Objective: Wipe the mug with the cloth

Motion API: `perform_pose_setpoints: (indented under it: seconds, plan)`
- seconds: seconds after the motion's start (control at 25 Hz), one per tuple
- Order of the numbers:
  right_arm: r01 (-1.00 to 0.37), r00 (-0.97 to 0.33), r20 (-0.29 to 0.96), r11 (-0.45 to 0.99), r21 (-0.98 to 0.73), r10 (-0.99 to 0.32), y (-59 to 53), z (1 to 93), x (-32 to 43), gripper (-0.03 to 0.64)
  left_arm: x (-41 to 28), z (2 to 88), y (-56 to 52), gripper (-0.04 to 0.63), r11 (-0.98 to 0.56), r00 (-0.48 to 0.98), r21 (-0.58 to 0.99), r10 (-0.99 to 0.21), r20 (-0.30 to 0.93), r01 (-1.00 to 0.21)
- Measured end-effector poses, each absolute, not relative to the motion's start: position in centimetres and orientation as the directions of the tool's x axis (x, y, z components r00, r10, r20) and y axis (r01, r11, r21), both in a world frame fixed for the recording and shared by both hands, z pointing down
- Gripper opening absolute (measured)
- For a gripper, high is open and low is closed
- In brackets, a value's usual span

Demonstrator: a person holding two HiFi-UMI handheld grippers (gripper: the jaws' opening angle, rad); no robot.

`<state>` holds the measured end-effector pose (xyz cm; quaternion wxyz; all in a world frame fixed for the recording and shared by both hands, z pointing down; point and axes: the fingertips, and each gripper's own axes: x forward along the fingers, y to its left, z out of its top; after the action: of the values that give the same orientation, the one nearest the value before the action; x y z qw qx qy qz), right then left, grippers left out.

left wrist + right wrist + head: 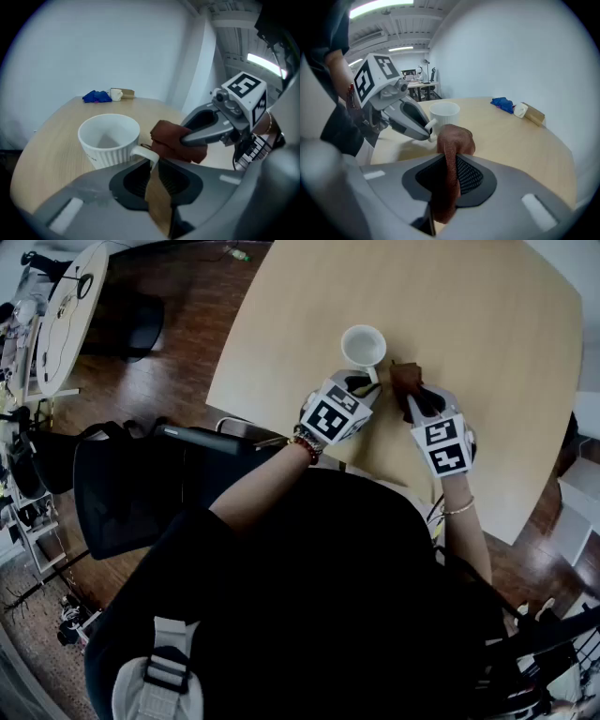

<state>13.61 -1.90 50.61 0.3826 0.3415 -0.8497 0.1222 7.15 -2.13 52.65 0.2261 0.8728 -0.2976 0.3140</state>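
A white ribbed mug (pixel 364 345) (pixel 108 138) (pixel 444 114) stands upright on the light wooden table (pixel 478 324). My left gripper (pixel 361 388) (pixel 153 165) is shut on the mug's handle (pixel 146 153), seen from the near side. Just right of the mug, my right gripper (pixel 415 401) (pixel 449 154) is shut on a bunched brown cloth (pixel 404 380) (pixel 173 139) (pixel 454 140). The cloth sits beside the handle, close to the mug's wall; whether it touches the wall I cannot tell.
At the table's far end lie a blue bundle (pixel 97 96) (pixel 502 104), a small white cup (pixel 116 94) and a brown box (pixel 533 114). A black chair (pixel 131 493) stands at the table's near left corner. A second table (pixel 66 310) is off to the left.
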Motion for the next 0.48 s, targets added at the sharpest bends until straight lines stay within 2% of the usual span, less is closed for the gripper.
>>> perform_pose_setpoints:
  seconds: [0.24,0.36,0.48]
  plan:
    - [-0.546,-0.476,0.747,0.821,0.163,-0.465,-0.9,49.3,11.8,0.067,5.9,52.2,0.4,0.060,-0.833,0.673,0.209,-0.238,0.700,-0.512]
    - [-0.465,-0.482,0.757,0.861,0.205,-0.441,0.2,49.2,9.5,0.067,4.5,52.3,0.8,0.060,-0.839,0.669,0.217,-0.213,0.713,-0.499]
    - [-0.457,-0.506,0.750,0.870,0.187,-0.426,0.4,48.1,7.7,0.066,4.1,52.2,0.6,0.071,-0.826,0.678,0.251,-0.199,0.708,-0.505]
